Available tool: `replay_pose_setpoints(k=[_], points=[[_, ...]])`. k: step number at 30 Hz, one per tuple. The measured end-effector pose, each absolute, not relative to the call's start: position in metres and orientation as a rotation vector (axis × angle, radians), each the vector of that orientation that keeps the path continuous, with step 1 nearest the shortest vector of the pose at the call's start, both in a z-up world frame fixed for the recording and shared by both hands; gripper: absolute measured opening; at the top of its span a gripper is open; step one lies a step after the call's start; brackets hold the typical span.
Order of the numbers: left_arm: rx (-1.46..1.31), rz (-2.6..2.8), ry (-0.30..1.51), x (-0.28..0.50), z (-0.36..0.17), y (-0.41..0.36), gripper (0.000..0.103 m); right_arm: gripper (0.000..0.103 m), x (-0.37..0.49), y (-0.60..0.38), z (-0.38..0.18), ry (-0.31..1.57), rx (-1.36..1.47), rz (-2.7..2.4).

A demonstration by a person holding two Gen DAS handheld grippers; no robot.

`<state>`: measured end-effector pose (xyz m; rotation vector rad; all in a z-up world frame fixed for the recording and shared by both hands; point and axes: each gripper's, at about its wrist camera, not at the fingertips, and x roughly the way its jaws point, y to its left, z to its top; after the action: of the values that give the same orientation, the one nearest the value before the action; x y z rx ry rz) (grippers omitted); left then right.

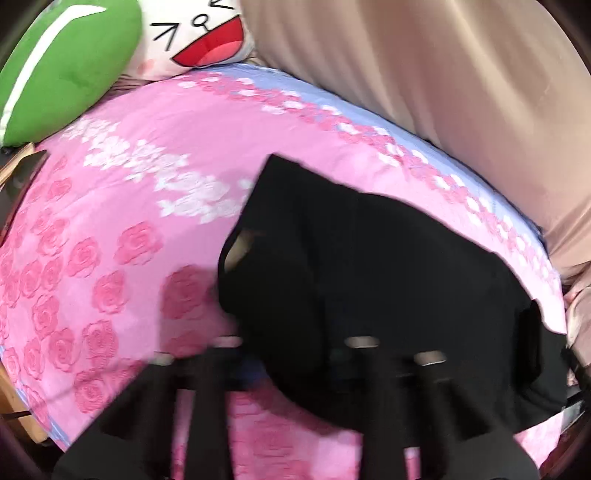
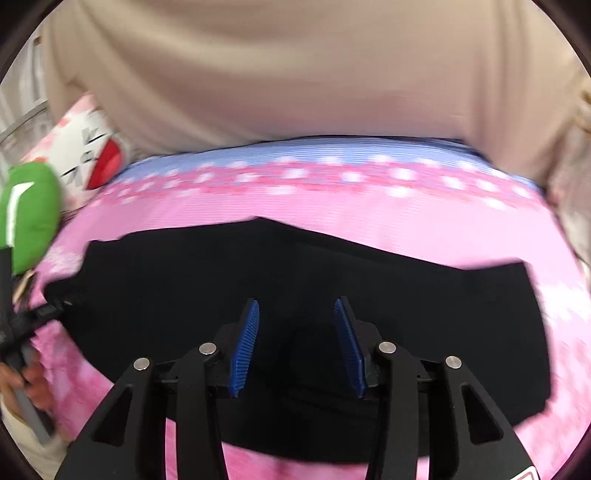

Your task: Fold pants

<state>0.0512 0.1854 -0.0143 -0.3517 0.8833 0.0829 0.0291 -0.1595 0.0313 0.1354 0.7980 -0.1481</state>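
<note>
Black pants (image 2: 303, 280) on pink bedspread (image 2: 369, 218), right claw (image 2: 297, 347) open

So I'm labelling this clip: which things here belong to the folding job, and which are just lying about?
Job:
black fabric pants
open right gripper
left gripper, blurred

Lying about:
green plush cushion
white cartoon-face pillow
beige curtain

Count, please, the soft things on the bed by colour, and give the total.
Black pants: 1
Green cushion: 1
White face cushion: 1
Total: 3
</note>
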Motion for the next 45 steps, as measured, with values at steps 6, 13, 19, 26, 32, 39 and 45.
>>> replay_pose_setpoints(k=[6, 13, 19, 26, 32, 39, 45], points=[[-0.205, -0.123, 0.702, 0.036, 0.075, 0.093, 0.014, 0.045, -0.022, -0.22, 0.028, 0.768, 0.214, -0.255], [0.09, -0.37, 0.751, 0.015, 0.058, -0.095, 0.051, 0.056, -0.055, -0.255, 0.017, 0.75, 0.292, -0.283], [0.176, -0.314, 0.764, -0.019, 0.033, -0.103, 0.09, 0.056, -0.075, -0.271, 0.004, 0.778, 0.344, -0.288], [0.07, -0.177, 0.723, -0.038, 0.062, -0.003, 0.096, 0.071, -0.043, -0.242, 0.018, 0.748, 0.407, -0.046], [0.016, -0.018, 0.749, -0.031, 0.052, 0.057, 0.096, 0.077, 0.025, -0.203, -0.003, 0.835, 0.465, 0.121], [-0.024, -0.019, 0.781, -0.031, 0.043, 0.076, 0.096, 0.015, 0.043, -0.161, 0.005, 0.827, 0.413, 0.156], [-0.03, -0.095, 0.742, -0.035, 0.057, 0.054, 0.096, 0.015, -0.01, -0.218, 0.088, 0.613, 0.35, 0.013]])
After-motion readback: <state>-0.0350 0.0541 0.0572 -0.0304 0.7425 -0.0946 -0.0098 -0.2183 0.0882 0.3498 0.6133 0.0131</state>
